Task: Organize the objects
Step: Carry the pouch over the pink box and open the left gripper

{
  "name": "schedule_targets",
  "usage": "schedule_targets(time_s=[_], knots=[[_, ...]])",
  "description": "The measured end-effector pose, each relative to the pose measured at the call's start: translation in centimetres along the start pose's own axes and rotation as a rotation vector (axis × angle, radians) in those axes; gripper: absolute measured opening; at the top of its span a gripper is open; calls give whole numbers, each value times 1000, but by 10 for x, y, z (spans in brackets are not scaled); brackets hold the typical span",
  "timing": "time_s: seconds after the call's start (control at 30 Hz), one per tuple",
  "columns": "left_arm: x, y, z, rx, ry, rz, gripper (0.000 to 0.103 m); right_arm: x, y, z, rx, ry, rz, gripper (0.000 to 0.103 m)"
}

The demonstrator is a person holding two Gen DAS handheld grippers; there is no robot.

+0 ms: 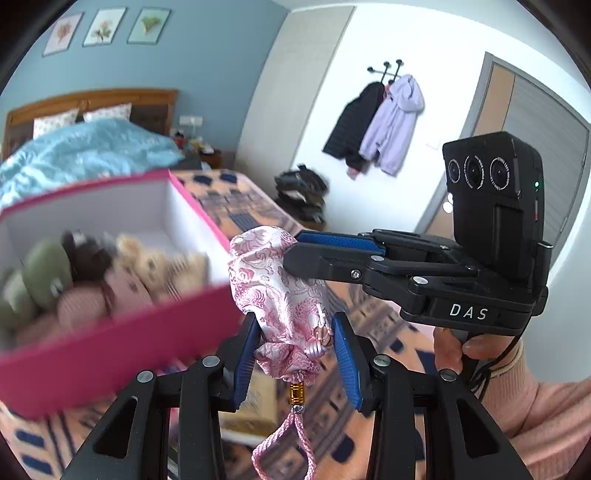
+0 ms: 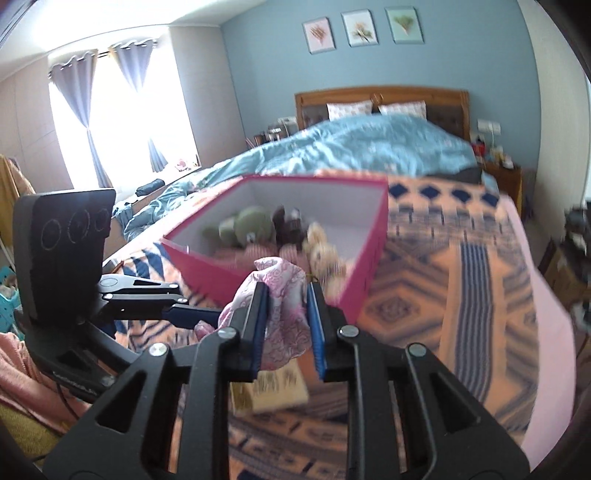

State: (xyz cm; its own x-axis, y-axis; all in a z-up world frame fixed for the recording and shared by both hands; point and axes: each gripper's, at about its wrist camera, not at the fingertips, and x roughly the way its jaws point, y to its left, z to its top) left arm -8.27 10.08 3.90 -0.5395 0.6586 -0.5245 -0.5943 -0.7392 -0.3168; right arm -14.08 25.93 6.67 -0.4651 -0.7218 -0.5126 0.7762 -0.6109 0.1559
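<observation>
Plainly, "DAS" marks the right hand-held gripper [image 1: 291, 254] clamping the pouch [image 1: 280, 299].

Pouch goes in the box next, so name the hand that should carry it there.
Probably left. Both tools clamp the pouch: the left tool at its tied neck, the right tool only on loose top fabric. The box sits on the left's side.

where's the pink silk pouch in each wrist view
Left wrist view: the pink silk pouch is at lower centre, right of the pink box.
Right wrist view: the pouch is at centre, in front of the box.
Shared landmark: the three framed pictures on the blue wall.
</observation>
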Motion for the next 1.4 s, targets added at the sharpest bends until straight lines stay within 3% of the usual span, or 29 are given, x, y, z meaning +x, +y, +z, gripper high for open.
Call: schedule_targets(time_s=[0.27,0.53,0.9,1.07,1.13,1.4], knots=[[0,35,48,-23,-61,69,40,29,-6,58,-76,-29,2,22],[15,64,68,-18,-61,186,40,69,-14,84,-115,-14,-40,22],[60,101,87,-44,29,286,40,117,-38,91,-103,44,-108,20],[74,111,89,-89,76,359,49,133,-51,90,-87,65,-143,20],[74,115,87,-108,79,374,54,137,-56,90,-73,68,-155,20],[58,124,74,-148,41,362,55,137,-60,82,-13,83,-122,21]])
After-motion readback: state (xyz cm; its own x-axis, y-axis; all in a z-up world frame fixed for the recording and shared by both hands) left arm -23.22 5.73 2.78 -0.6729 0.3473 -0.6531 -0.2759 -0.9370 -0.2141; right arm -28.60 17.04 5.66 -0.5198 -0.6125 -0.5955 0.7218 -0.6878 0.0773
